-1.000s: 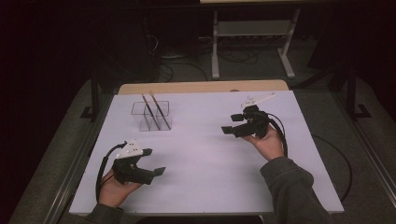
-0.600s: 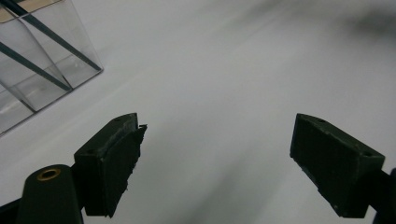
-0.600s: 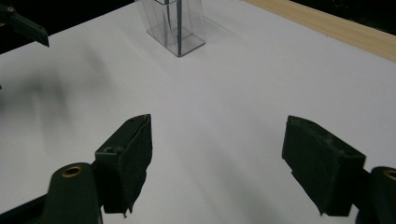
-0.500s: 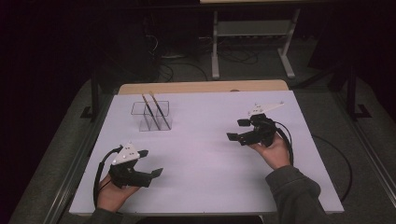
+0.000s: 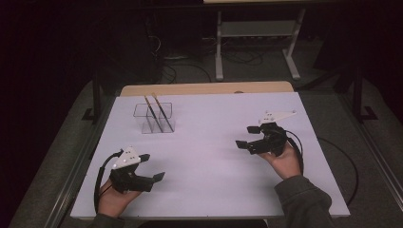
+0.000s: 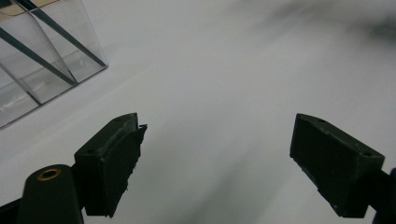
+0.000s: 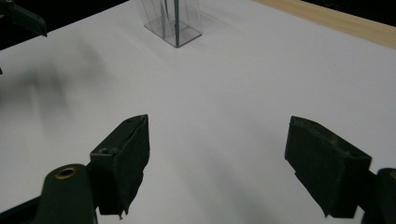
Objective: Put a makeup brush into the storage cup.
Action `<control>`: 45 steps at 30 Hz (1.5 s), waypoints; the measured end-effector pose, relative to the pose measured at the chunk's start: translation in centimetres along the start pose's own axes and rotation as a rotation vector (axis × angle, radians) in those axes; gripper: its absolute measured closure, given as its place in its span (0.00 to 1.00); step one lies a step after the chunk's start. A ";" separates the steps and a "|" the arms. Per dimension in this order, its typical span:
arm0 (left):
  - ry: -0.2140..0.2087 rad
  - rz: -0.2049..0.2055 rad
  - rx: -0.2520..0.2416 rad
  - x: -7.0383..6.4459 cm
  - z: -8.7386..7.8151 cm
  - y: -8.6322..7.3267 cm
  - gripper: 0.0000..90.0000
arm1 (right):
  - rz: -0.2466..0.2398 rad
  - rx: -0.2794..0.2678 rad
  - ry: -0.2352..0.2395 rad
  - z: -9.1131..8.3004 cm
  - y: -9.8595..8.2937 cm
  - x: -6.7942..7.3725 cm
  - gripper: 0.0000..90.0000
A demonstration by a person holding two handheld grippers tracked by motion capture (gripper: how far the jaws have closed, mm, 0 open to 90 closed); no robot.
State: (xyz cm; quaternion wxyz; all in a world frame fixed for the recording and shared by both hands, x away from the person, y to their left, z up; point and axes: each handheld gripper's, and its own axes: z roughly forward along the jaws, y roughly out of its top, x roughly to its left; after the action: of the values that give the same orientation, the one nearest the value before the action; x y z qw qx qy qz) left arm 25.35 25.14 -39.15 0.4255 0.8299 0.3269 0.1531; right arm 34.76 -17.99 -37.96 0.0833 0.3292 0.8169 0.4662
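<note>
While tilted, sticks lean back-left (clear holder)

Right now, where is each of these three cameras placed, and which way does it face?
High view: above the person's side, looking forward and down on the white table; both hands and grippers show.
Left gripper view: rides the left gripper, facing the clear holder; open jaws show.
Right gripper view: rides the right gripper; open jaws show.
All three share the holder.
</note>
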 end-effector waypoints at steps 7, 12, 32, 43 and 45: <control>0.000 -0.007 0.001 0.0 0.0 -0.1 0.17 | 0.016 0.003 -0.001 -0.3 -0.9 0.2 0.23; -0.005 -0.007 0.002 0.0 0.0 -0.1 0.17 | 0.014 -0.003 -0.010 -0.6 -1.4 0.4 0.23; -0.002 -0.014 0.005 0.0 -0.4 -0.4 0.17 | 0.053 -0.039 -0.071 -2.8 -4.9 0.9 0.22; -0.003 -0.005 0.005 -0.2 -0.4 -0.6 0.17 | 0.064 -0.059 -0.091 -3.7 -6.3 1.0 0.20; 0.000 -0.010 0.006 -0.2 -0.5 -0.7 0.17 | 0.063 -0.068 -0.097 -3.9 -6.5 1.1 0.20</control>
State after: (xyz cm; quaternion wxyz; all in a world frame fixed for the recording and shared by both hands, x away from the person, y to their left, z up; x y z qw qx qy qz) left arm 24.62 25.57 -39.42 0.4237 0.8294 0.3317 0.1500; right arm 29.18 -22.33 -40.92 0.1194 0.3740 0.7848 0.4795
